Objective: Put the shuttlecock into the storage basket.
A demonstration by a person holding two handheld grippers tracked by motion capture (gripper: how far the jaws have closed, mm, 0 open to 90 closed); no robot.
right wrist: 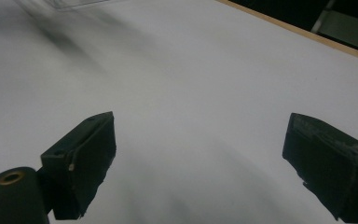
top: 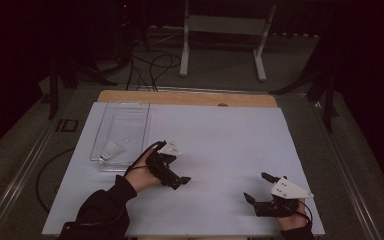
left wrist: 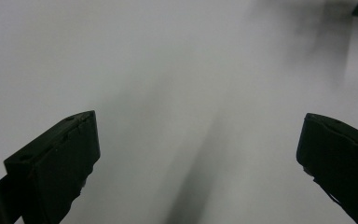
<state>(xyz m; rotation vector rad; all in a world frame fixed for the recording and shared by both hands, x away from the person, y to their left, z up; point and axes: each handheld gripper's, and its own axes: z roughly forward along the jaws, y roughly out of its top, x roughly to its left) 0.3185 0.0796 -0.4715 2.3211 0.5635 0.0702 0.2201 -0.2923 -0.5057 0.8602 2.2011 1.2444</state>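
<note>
The left tool (top: 172,172) is held low over the white tabletop (top: 220,135), left of the middle and toward the near edge; its jaws stand wide apart with nothing between them, as the left gripper view shows, where the left tool (left wrist: 200,140) looks down on bare white surface crossed by soft shadows; a hand (top: 139,176) in a dark sleeve grips it from behind, and its cable loops back over the wrist. The right tool (top: 260,187) sits near the near right corner of the tabletop, held by the other hand (top: 291,220); its jaws are likewise spread and hold nothing; in the right gripper view the right tool (right wrist: 198,144) faces across the white surface toward the far edge, where a strip of wood (right wrist: 307,35) runs along the border. A clear tray (top: 130,115) lies along the left side of the tabletop, its long side running from the far edge toward the near one; the near end of it is just beside the left tool, slightly to that tool's left. Inside the tray, at its near end, lies a small white thing (top: 111,150), too blurred to make out; neither tool touches it or the tray. The two tools are well apart from each other.
</note>
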